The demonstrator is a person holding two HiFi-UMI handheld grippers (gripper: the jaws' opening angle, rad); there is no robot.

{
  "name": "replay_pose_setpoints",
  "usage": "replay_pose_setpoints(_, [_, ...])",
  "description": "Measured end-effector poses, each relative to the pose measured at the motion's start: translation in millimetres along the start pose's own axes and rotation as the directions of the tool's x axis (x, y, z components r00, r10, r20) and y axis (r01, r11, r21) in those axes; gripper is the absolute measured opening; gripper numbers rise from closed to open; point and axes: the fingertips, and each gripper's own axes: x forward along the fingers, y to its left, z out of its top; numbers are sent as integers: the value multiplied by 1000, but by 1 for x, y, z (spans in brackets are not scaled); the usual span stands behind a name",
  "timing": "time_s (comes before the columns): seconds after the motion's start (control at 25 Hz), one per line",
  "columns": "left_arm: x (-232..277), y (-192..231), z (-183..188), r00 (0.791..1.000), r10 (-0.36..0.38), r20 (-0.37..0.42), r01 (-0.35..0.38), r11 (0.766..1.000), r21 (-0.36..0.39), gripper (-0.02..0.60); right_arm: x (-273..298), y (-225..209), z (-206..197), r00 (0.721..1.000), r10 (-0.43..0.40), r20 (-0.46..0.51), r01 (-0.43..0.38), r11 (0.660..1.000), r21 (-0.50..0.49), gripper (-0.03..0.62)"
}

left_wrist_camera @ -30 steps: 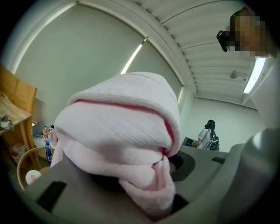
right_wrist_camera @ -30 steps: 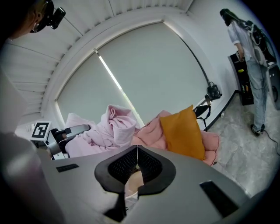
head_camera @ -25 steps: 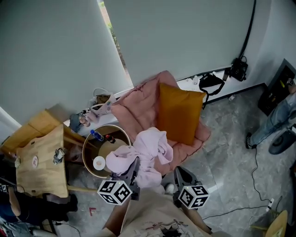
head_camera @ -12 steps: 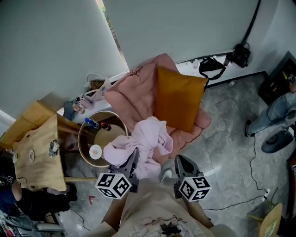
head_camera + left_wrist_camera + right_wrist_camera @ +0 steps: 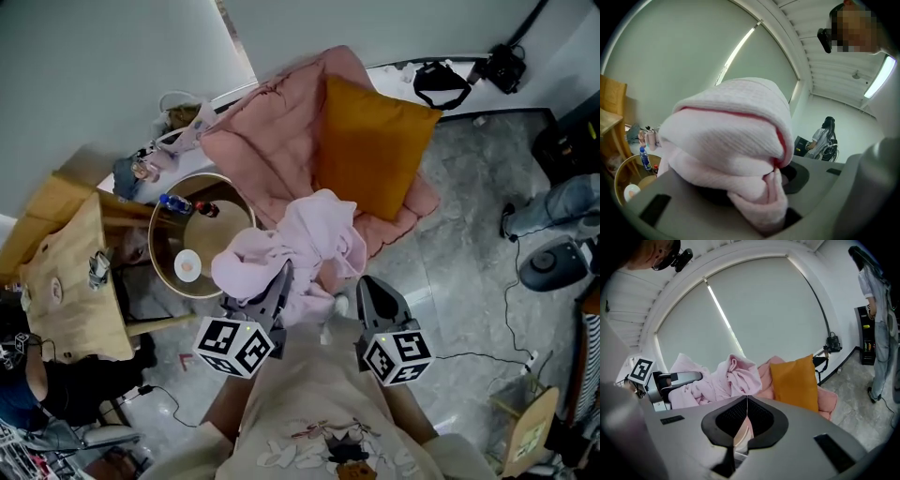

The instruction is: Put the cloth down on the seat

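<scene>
The pale pink cloth (image 5: 305,246) is a bunched bundle hanging over the front edge of the seat (image 5: 267,155), a pink padded floor chair with an orange cushion (image 5: 375,145) on it. My left gripper (image 5: 279,283) is shut on the cloth, which bulges over its jaws (image 5: 733,131) and hides their tips. My right gripper (image 5: 367,292) is just right of the bundle. Its jaws meet at the tips (image 5: 746,398), pinching a thin pink fold; the cloth (image 5: 736,373) rises right beyond them.
A round wooden side table (image 5: 214,217) holding a bottle (image 5: 173,202) and a white dish (image 5: 187,268) stands left of the seat. A wooden desk (image 5: 66,272) is further left, a black bag (image 5: 441,82) by the wall. A person's legs (image 5: 562,206) are at right; cables cross the floor.
Both grippers and the cloth have moved forward and slightly down toward the seat. The seat and cushion now lie closer in the head view, and the bundle reaches over the seat's front.
</scene>
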Motion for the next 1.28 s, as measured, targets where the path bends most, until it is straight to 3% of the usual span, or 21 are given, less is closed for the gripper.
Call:
replay_pose_setpoints(0.36, [37, 25, -18, 998, -20, -67, 21, 1000, 6, 206, 48, -4, -8, 997, -33, -64, 33, 999, -8, 20])
replay_pose_setpoints(0.6, [66, 48, -45, 994, -28, -108, 27, 1000, -7, 206, 84, -20, -14, 994, -58, -97, 51, 996, -76, 20])
replay_pose_setpoints(1.12, [131, 61, -102, 981, -46, -187, 47, 999, 0, 206, 134, -59, -44, 984, -75, -164, 70, 997, -36, 20])
replay_pose_setpoints(1.28, [150, 66, -122, 968, -86, -235, 95, 995, 31, 206, 150, -72, -62, 978, -92, -189, 92, 996, -10, 20])
